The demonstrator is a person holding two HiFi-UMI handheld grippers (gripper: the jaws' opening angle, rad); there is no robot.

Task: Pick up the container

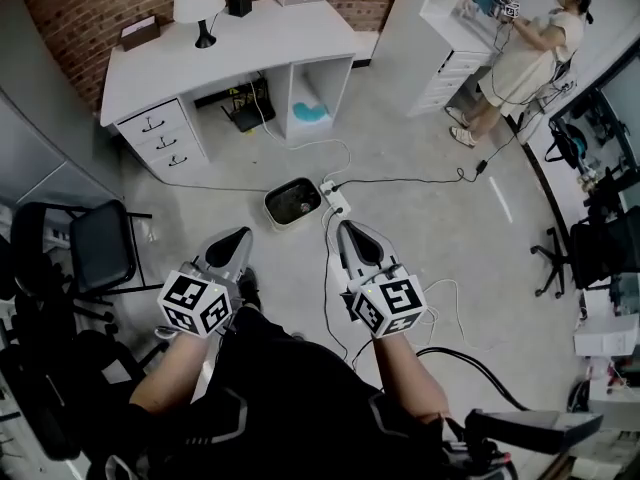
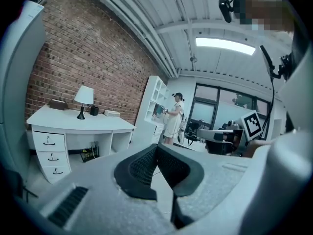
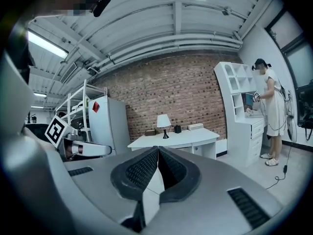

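Note:
The container, a small white bin with a dark inside, stands on the grey floor in front of the desk in the head view. My left gripper is held just short of it on the near left, its jaws pressed together and empty. On the near right, my right gripper is likewise shut with nothing in it. In the left gripper view the black pads meet at the tips of the left gripper. The right gripper shows the same in its own view. Neither gripper view shows the container.
A white power strip with cables lies right beside the container. Behind it stands a white desk with a lamp. A black chair stands at the left. A person stands at a white shelf unit, far right.

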